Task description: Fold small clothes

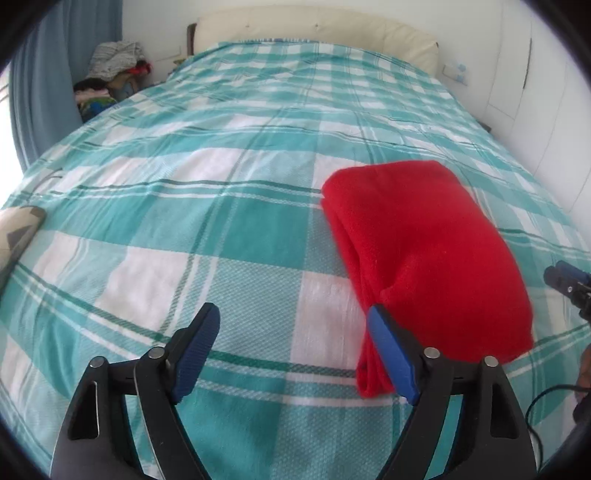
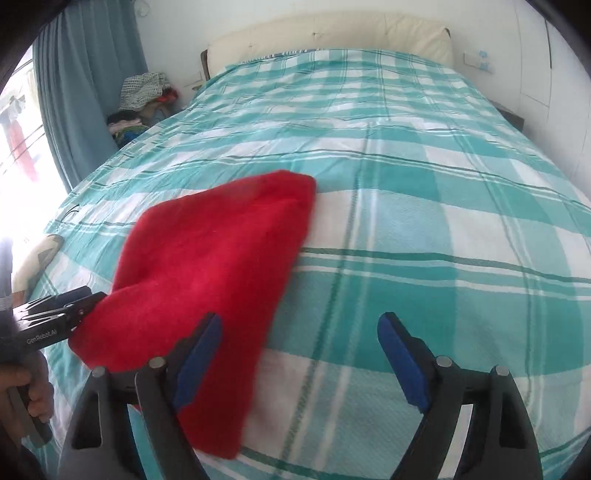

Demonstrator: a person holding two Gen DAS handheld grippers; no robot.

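Note:
A red fleece garment lies folded in a thick stack on the teal-and-white checked bedspread. My left gripper is open and empty; its right finger sits at the garment's near left corner. In the right wrist view the garment lies to the left. My right gripper is open and empty, its left finger over the garment's near edge. The left gripper also shows at the left of the right wrist view, beside the garment. The right gripper's tip shows at the right edge of the left wrist view.
A cream headboard stands at the far end of the bed. A pile of clothes sits at the far left by a blue curtain. A patterned cushion lies at the bed's left edge. A white wall is on the right.

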